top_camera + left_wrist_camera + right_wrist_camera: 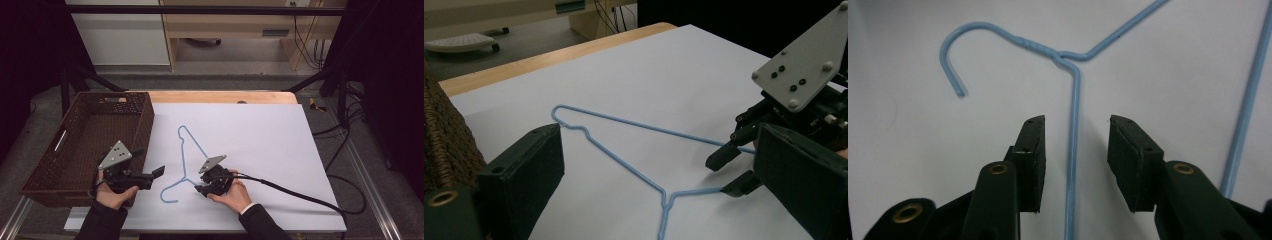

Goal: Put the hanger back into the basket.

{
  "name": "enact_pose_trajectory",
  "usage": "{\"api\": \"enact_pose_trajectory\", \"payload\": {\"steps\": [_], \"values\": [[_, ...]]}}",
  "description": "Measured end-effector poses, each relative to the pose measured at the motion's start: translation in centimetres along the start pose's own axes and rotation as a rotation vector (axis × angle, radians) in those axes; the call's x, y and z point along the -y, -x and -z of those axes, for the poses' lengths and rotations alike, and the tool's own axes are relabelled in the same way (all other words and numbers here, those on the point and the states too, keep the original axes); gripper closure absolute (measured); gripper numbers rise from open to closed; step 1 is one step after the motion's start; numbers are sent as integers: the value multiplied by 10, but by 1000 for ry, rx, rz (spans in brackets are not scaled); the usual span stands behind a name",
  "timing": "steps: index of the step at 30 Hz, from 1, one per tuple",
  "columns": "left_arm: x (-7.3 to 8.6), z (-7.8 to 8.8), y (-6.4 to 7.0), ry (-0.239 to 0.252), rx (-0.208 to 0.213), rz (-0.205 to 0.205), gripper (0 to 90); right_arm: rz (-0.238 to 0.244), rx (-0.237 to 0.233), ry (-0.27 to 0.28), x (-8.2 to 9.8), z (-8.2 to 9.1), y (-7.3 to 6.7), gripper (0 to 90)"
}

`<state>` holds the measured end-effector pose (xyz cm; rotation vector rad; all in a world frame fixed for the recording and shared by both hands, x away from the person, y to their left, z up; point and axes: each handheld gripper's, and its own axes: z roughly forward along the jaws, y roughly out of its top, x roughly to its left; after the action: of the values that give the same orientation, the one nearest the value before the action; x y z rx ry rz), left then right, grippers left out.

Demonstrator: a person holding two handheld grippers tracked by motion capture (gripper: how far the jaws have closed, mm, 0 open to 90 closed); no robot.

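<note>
So there's a thin light-blue wire clothes hanger [186,161] lying flat on the white sheet, roughly centre of the high view and a bit toward the bottom. Its hook curls down to the lower left of that frame, and the pointed far corner sits up near the middle. In the right gripper view the hanger [1071,145] has its twisted neck at the top centre, the hook bending off to the upper left, and one shoulder wire running straight down the middle of the frame. In the left gripper view the hanger [624,161] stretches across the middle, with a small notch near its upper-left corner.
</note>
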<state>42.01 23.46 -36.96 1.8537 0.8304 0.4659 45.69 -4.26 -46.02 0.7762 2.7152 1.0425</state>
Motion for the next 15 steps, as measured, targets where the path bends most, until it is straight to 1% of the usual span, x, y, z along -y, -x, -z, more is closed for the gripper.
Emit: {"api": "enact_pose_trajectory", "payload": {"steps": [2, 3, 4, 5, 9, 11, 13, 15], "values": [[0, 0, 0, 0, 2, -1, 57, 3, -4, -10, 1, -2, 0, 603], [0, 0, 1, 0, 2, -1, 57, 4, -10, -22, 2, -5, 0, 629], [0, -1, 1, -1, 2, -1, 57, -5, -14, -26, 3, -6, -1, 641], [0, -1, 1, -1, 1, -1, 57, 2, -19, -29, 4, -7, -1, 652], [0, -1, 1, -1, 1, -2, 58, 12, -13, -35, 5, -8, -3, 688], [0, -1, 1, -1, 1, -2, 58, 12, -17, -38, 5, -8, -3, 701], [0, -1, 1, -3, 0, -2, 58, 17, -8, -41, 5, -7, -4, 718], [0, -2, 1, -6, -1, -6, 58, 23, 0, -44, 5, -7, -4, 761]]}}
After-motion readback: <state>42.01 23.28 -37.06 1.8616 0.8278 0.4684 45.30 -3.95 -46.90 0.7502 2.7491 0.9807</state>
